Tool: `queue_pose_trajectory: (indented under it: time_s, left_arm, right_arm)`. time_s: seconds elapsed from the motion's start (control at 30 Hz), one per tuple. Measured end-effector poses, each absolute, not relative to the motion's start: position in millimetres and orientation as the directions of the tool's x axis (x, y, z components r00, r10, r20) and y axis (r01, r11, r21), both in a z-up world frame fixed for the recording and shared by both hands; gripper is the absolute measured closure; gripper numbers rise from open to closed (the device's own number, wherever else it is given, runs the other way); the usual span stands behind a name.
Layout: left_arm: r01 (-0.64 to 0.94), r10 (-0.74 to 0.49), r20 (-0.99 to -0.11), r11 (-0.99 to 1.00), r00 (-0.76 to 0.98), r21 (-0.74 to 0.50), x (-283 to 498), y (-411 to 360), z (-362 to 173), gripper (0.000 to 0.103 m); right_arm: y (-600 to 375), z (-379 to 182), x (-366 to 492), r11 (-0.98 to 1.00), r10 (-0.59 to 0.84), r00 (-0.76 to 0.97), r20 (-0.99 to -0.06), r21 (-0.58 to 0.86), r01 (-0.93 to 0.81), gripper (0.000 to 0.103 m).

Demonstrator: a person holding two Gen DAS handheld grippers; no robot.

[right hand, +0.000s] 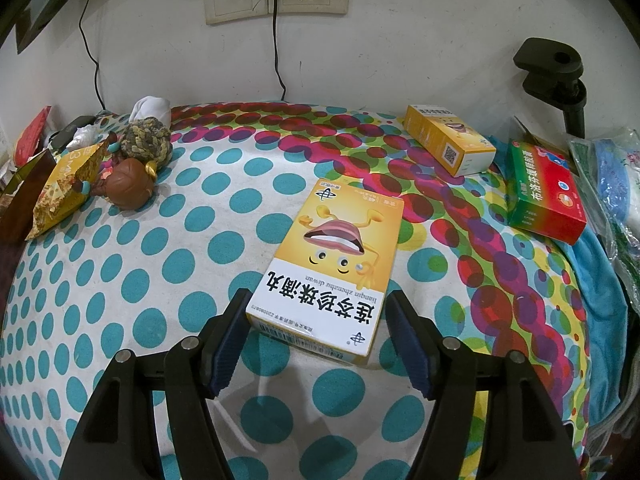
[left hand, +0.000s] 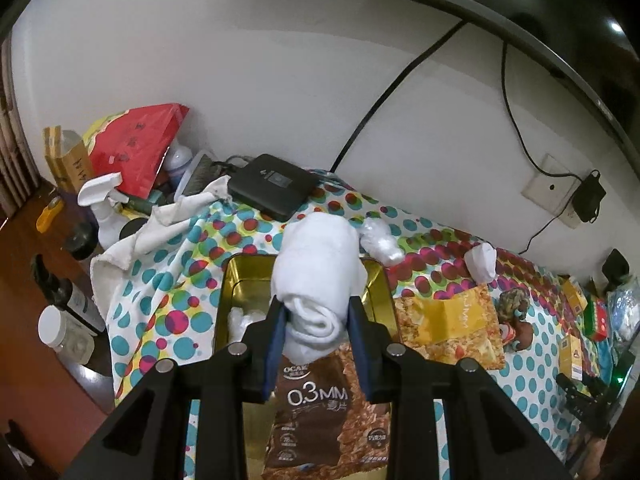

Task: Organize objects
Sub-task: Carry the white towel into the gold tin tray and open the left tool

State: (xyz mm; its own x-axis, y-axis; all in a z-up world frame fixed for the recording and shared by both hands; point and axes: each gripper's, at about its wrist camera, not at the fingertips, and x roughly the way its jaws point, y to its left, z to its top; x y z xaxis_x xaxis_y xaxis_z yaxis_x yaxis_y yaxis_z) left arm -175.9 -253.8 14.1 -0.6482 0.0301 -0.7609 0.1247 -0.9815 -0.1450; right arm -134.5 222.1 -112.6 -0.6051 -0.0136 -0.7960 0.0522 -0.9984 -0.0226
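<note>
Two grippers are recorded, one per wrist view. In the left wrist view, the left gripper (left hand: 318, 322) is seen at lower centre with its jaws closed narrowly on a rolled white cloth bundle (left hand: 316, 268), which is gripped at its near end and held above the open gold-coloured metal tin (left hand: 380, 280). A small white item (left hand: 244, 316) is noted inside the tin at its left. A brown snack packet marked "0.3MM" (left hand: 324, 408) is seen below the bundle, at bottom centre. A flat black device (left hand: 272, 184) is observed on the dotted multicoloured cloth (left hand: 176, 248) above the tin, and a white spray bottle (left hand: 106, 208) at centre left.

In the right wrist view, the right gripper (right hand: 316, 328) is seen at lower centre with its jaws spread wide on either side of the near end of a flat yellow cardboard medicine box with a cartoon face (right hand: 332, 264). The left pad appears to touch the box edge; a gap is seen at the right pad. The box lies flat on the cloth. A second yellow box (right hand: 448, 140) and a red-and-green box (right hand: 544, 196) are recorded at upper right, well apart.
</note>
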Motion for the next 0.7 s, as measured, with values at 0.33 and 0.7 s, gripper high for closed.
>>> queue_pose_trajectory:
  time_s: [0.33,0.7]
  left_arm:
    - [0.108,0.053,-0.774,-0.982,-0.631,-0.155,-170.2,-253.7,1.7,0.072]
    - [0.105,0.047,-0.829,-0.986,-0.557,-0.126,-186.1,-230.7,-35.0,0.069]
  right_arm:
    - [220.3,-113.0,-134.1,-0.998,-0.013,-0.606,-0.796,-0.023,0.051,0.037]
    - [218.6,-113.7,-134.0,-0.998,-0.012,-0.606,-0.795,-0.023,0.05,0.037]
